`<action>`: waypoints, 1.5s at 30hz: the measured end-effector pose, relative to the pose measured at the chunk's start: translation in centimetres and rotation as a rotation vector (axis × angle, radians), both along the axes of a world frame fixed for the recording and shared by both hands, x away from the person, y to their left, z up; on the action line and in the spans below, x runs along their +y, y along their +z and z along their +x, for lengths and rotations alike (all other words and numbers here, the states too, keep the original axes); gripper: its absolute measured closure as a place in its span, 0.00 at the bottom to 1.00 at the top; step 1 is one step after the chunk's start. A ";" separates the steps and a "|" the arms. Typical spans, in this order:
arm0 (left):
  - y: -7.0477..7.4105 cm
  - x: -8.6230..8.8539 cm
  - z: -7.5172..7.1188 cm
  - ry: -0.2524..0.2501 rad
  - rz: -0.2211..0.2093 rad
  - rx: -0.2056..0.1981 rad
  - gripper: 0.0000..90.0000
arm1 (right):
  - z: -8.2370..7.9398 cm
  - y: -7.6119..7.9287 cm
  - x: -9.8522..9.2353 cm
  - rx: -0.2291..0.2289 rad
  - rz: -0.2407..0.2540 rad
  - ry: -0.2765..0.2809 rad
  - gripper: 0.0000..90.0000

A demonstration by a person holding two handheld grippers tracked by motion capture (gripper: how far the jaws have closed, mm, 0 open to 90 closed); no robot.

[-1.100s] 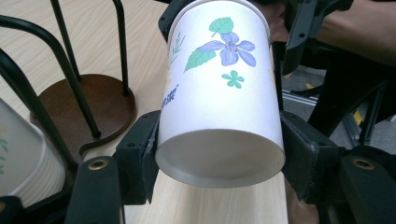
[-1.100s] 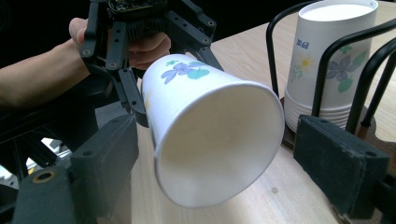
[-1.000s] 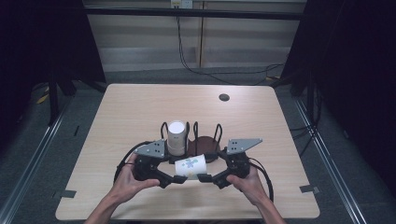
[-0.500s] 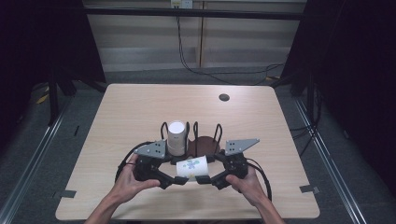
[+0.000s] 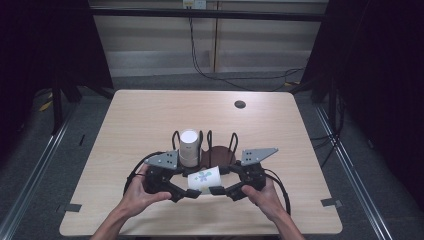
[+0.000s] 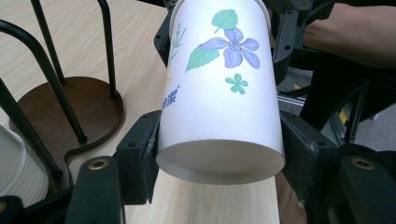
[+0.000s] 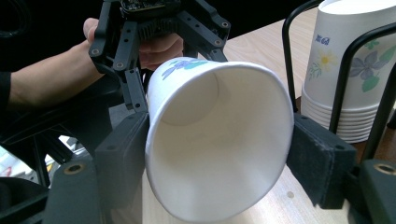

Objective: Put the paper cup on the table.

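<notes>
Both grippers' jaws clamp the paper cup (image 5: 202,179) lying level, mouth rightward.

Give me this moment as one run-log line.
left gripper: shut on paper cup base | right gripper: jaws just closing, pads on the cup's mouth | cup: sideways, above table | cup stack: in rack

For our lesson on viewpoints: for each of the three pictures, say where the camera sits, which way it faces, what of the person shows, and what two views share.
High view: above the table, facing forward and down; both forearms enter from below.
Left gripper view: rides the left hand-held gripper, facing the paper cup base-on; the other forearm shows behind.
Right gripper view: rides the right hand-held gripper, facing the cup's open mouth; the other hand shows behind.
Shared: both gripper views show the cup and wire rack.
</notes>
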State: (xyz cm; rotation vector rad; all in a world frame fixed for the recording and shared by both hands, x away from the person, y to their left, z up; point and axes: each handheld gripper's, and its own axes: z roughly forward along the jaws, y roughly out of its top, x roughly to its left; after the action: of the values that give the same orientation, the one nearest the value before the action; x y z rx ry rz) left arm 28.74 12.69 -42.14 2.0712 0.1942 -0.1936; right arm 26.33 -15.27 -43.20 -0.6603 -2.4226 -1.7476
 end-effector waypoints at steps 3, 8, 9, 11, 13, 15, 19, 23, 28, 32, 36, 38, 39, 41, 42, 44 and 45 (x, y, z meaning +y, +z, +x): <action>0.0 0.0 0.1 0.002 0.003 0.004 0.41 | 0.1 0.0 -0.1 0.011 0.010 -0.002 0.30; -0.2 -0.1 0.2 0.009 0.015 0.005 0.37 | 0.3 -0.1 -0.2 0.023 0.019 0.002 0.32; -0.2 -0.1 0.2 0.011 0.015 0.005 0.37 | 0.3 -0.1 -0.2 0.023 0.019 0.002 0.32; -0.2 -0.1 0.3 0.022 0.014 0.005 0.35 | 0.3 0.0 -0.2 0.020 0.018 0.005 0.34; -0.3 -0.2 0.3 0.023 0.020 0.002 0.35 | 0.3 -0.1 -0.2 0.023 0.015 0.006 0.34; -0.3 -0.2 0.2 0.020 0.022 0.002 0.33 | 0.2 -0.1 -0.2 0.025 0.013 0.006 0.34; -0.3 -0.5 0.1 0.032 0.035 0.000 0.25 | 0.1 0.0 -0.3 0.019 0.014 -0.001 0.34; -0.3 -0.4 0.2 0.037 0.042 -0.003 0.20 | 0.2 0.1 -0.5 0.016 0.014 -0.008 0.34; -0.5 -0.3 0.3 0.048 0.042 0.003 0.18 | 0.2 0.1 -0.8 0.016 0.011 -0.022 0.34; -0.6 -0.2 0.3 0.055 0.061 -0.006 0.18 | 0.2 0.3 -1.1 0.012 0.001 -0.040 0.34; -0.7 0.1 0.4 0.056 0.071 -0.010 0.18 | 0.2 0.6 -1.4 0.010 -0.005 -0.062 0.34; -0.7 0.2 0.5 0.060 0.069 -0.011 0.18 | 0.2 0.6 -1.5 0.009 -0.004 -0.064 0.34; -0.7 0.3 0.5 0.061 0.067 -0.009 0.18 | 0.2 0.6 -1.5 0.008 -0.005 -0.065 0.34; -0.8 0.4 0.6 0.064 0.069 -0.010 0.18 | 0.3 0.7 -1.7 0.009 -0.010 -0.072 0.34; -0.8 0.5 0.6 0.068 0.070 -0.010 0.18 | 0.3 0.7 -1.7 0.009 -0.009 -0.074 0.34; -0.8 0.7 0.7 0.088 0.069 -0.023 0.18 | 0.3 0.6 -1.8 0.013 -0.019 -0.081 0.34; -0.8 0.7 0.7 0.088 0.069 -0.023 0.18 | 0.3 0.6 -1.8 0.013 -0.019 -0.081 0.34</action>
State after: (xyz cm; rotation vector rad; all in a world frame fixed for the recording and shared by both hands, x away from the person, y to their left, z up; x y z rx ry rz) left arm 29.40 13.39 -42.95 2.1274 0.2804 -0.1112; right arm 26.63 -17.07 -42.61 -0.7794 -2.4396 -1.7456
